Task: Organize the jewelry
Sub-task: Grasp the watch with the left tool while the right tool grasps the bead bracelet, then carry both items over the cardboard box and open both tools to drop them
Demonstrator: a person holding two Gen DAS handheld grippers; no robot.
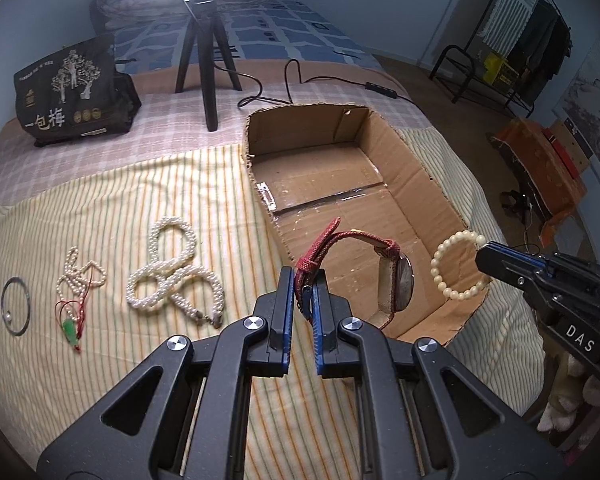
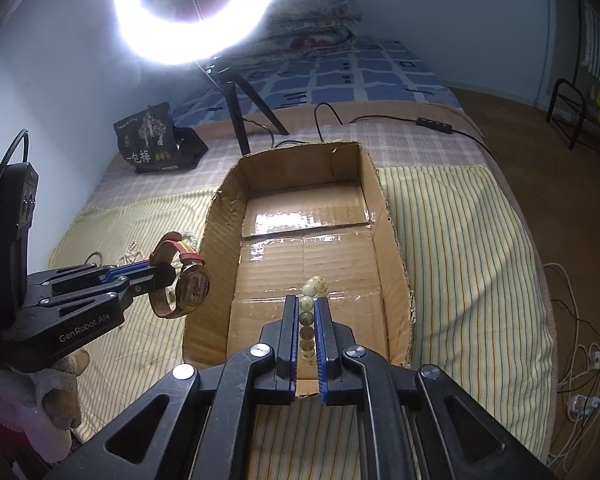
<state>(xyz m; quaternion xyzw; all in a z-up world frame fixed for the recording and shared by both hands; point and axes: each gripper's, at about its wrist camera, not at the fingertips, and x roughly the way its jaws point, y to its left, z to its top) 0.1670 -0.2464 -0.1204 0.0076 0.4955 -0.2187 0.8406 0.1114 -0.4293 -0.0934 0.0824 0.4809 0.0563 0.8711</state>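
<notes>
1. The left gripper (image 1: 304,280) is clamped on the red strap of a watch (image 1: 396,284), which hangs above the cardboard box's (image 1: 420,184) near-left corner.
2. The right gripper (image 2: 307,308) pinches a cream bead bracelet (image 2: 307,320) over the box's near edge.

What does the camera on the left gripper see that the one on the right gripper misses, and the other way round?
Only the left wrist view shows the jewelry laid out on the striped cloth: a thin metal bangle, a small pearl strand with a green pendant and a chunky pearl necklace. Only the right wrist view shows the whole ring light and the watch's face. Both show the cardboard box, the left gripper shut on the red-strapped watch, and the right gripper shut on the bead bracelet.
</notes>
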